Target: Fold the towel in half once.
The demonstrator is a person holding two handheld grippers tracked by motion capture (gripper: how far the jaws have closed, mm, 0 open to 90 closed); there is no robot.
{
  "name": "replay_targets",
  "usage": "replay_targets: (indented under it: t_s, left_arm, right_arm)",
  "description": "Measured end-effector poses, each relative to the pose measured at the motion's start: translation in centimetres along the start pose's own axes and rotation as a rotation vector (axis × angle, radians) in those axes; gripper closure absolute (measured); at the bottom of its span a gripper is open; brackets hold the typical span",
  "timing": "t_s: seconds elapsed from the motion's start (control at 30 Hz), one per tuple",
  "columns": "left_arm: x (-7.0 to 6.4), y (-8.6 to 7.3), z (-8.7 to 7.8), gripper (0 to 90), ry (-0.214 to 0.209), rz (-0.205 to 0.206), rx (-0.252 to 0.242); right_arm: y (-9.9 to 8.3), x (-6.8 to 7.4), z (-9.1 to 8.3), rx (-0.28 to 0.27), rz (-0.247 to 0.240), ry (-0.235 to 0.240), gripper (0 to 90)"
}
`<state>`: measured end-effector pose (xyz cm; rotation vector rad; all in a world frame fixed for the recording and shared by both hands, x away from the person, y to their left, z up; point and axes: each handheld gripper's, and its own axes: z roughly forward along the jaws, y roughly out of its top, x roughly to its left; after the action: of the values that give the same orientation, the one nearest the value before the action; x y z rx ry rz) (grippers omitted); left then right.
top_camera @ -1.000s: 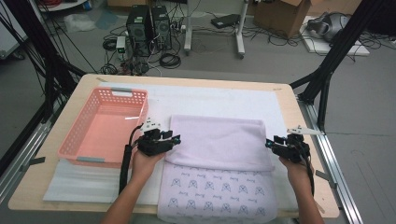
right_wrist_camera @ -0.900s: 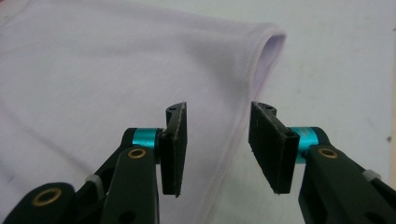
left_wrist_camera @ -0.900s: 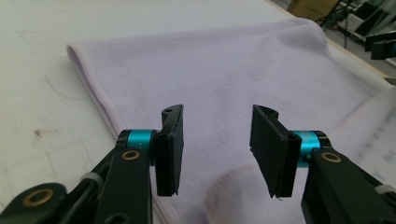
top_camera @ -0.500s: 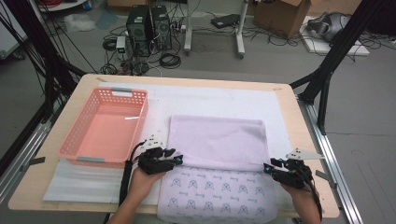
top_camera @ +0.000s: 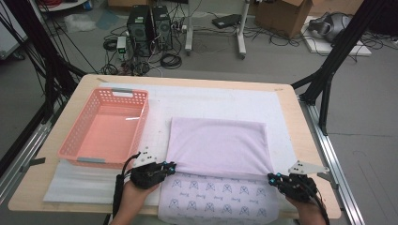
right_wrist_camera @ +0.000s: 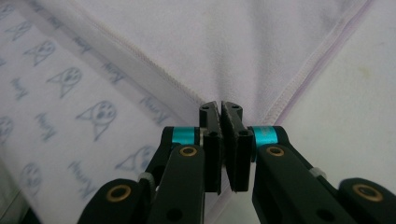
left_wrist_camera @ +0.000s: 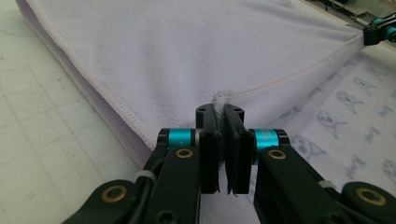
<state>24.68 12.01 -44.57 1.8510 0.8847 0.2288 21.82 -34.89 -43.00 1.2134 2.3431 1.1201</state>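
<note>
The left gripper [left_wrist_camera: 221, 122] was seen with its two black jaws closed on a small pinch of the lilac towel [left_wrist_camera: 196, 51], at the stitched hem. The towel was spread away from the jaws, with its printed underside [left_wrist_camera: 355, 116] exposed to the right and the white gridded mat [left_wrist_camera: 42, 140] to the left. The right gripper [left_wrist_camera: 380, 29] was clamped on the towel's far corner, at the upper right.

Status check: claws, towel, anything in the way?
Left claw shut on towel fold's near-left corner. Right claw shut on its near-right corner. Folded layer lies flat, printed side exposed nearest the person. Pink basket sits left, apart from the towel.
</note>
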Motion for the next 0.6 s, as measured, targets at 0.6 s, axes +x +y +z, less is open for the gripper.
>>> replay_targets:
  t_s: [0.6]
  left_arm:
    - [-2.9,-2.9,-3.6,84.6,-0.051,-0.019,-0.006]
  right_arm:
    - [-2.9,3.6,-3.6,-0.013,-0.024,0.04,86.7]
